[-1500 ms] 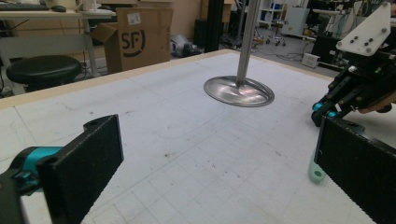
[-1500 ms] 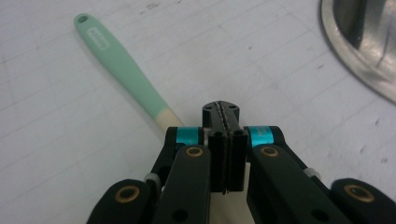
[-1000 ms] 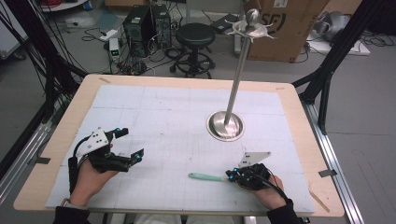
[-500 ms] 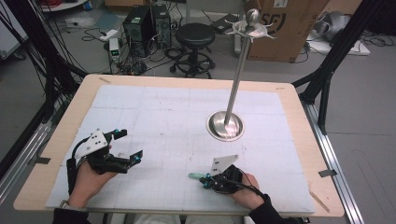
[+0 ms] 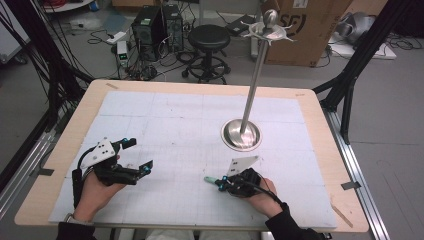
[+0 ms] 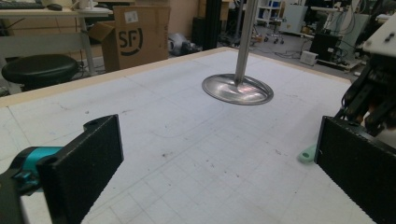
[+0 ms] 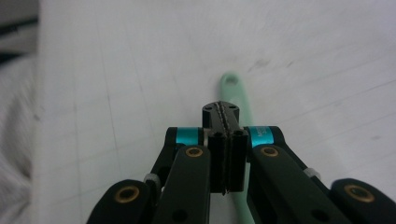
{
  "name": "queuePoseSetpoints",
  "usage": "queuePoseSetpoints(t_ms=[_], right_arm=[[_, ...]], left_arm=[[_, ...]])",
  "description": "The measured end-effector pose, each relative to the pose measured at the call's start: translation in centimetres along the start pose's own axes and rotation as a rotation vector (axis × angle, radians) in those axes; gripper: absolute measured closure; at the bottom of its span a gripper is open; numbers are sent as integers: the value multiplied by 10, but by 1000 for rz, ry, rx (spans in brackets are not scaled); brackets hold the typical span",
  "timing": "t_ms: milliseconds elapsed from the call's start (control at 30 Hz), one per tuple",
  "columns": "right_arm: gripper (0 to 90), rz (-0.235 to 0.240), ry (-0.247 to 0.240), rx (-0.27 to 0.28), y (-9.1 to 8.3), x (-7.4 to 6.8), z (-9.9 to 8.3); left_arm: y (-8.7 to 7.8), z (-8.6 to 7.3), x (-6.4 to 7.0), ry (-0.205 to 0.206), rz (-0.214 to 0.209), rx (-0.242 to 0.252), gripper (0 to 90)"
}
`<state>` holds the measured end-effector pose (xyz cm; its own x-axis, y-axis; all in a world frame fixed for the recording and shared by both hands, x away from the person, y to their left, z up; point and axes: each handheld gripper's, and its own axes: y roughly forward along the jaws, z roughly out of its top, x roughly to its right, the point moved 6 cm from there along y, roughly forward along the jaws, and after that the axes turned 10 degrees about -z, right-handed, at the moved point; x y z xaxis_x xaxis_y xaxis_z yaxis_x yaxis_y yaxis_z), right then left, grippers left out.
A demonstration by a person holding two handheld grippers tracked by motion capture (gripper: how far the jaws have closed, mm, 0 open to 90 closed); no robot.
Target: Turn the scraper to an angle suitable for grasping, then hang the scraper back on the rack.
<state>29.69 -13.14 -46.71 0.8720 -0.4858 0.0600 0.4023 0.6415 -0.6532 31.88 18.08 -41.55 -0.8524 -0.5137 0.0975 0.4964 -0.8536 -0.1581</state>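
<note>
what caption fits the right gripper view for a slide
Right gripper shut, fingers pressed together above a mint-green handle on the white gridded mat.

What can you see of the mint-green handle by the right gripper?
The mint-green plastic-looking handle is slim and flat with a rounded end pierced by a small hole. It lies flat on the white gridded mat, near the table's front edge. The right gripper is over its middle, jaws shut, hiding the rest; whether they pinch it is unclear. Its holed tip also peeks past the left gripper's jaw.
</note>
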Motion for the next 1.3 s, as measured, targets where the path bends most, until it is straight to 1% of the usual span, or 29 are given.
queuePoseSetpoints(t_ms=[33,67,100,133,200,233,267,333,400,467,533,567,600,667,700,800,900,1000,1033,1067,1100,1167,1233,1300], right_arm=[[900,0,0,0,0,0,0],[898,-10,10,20,-6,5,3],[896,-24,7,33,-11,10,5],[869,-34,13,40,-17,15,6],[779,-46,36,80,-26,23,10],[701,-36,50,90,-28,26,11],[621,-12,65,88,-31,29,12],[497,-14,71,80,-35,34,15],[391,2,95,111,-40,38,19],[330,4,95,128,-47,40,19],[271,6,100,120,-54,41,15],[256,5,108,117,-56,41,12],[252,15,111,105,-58,41,9],[223,33,102,86,-60,39,3],[191,29,94,76,-60,39,0],[153,24,75,65,-61,39,-4],[152,24,49,38,-63,36,-6],[152,5,26,11,-64,35,-8],[153,3,21,2,-63,35,-9],[153,-1,21,-16,-63,34,-11],[153,-13,10,-34,-61,35,-13],[153,-20,-4,-76,-57,33,-16],[159,-23,-26,-118,-53,31,-19],[165,-34,-65,-174,-48,28,-22]], left_arm=[[0,0,-1,-1,1,-1,17],[0,0,-1,-3,1,0,17],[0,0,-2,-4,1,2,17],[0,0,-2,-3,2,3,17],[1,0,-1,-2,3,2,17],[1,0,-1,0,2,0,17],[1,0,-1,-1,5,1,17],[1,0,-2,-4,6,2,17],[0,0,-1,-2,5,2,17],[0,0,-2,-2,6,4,17],[-1,1,-3,-4,8,10,17],[-2,1,-3,-6,10,10,17],[-2,1,-3,-5,8,8,17],[-2,0,-2,-3,7,5,17],[-2,0,-1,-2,7,5,17],[-2,1,1,4,2,7,17],[-3,3,1,5,2,13,17],[-1,3,1,4,3,11,17],[-1,2,1,6,1,4,17],[0,2,1,7,-2,2,17],[0,2,1,6,1,3,17],[1,2,2,6,-2,4,17],[2,3,3,9,-5,3,17],[2,3,3,10,-4,2,17]])
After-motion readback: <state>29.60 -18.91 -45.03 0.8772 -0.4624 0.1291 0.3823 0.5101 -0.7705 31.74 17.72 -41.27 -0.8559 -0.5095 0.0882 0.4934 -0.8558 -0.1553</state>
